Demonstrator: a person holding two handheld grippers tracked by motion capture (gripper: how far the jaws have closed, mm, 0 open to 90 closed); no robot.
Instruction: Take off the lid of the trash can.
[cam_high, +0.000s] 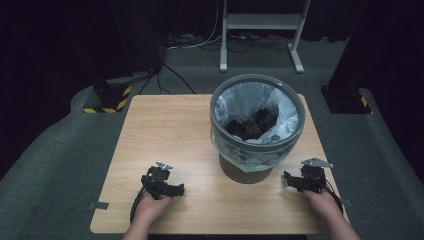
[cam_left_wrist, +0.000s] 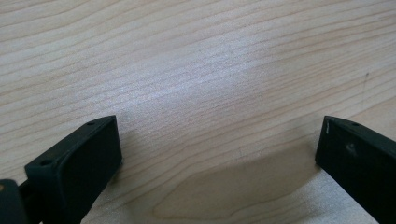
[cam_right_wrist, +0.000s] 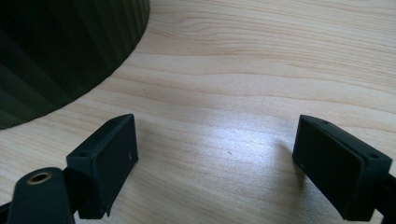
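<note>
Evidently, the bin (cam_high: 257, 125) is set toward the table's (cam_high: 165, 130) far right, lined with a bag (cam_high: 250, 95) and holding dark items — nothing is carried. The left gripper (cam_left_wrist: 219, 144) and right gripper (cam_right_wrist: 217, 154) are rested near the front edge, jaws spread wide, empty. A pause is judged; any next move is left unclear.

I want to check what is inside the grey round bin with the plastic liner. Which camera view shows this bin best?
The high view: the grey round bin with the pale plastic liner shows whole, with dark contents inside. The right gripper view shows a piece of its dark ribbed wall. The left gripper view shows wooden tabletop between the left tool's open jaws.
</note>
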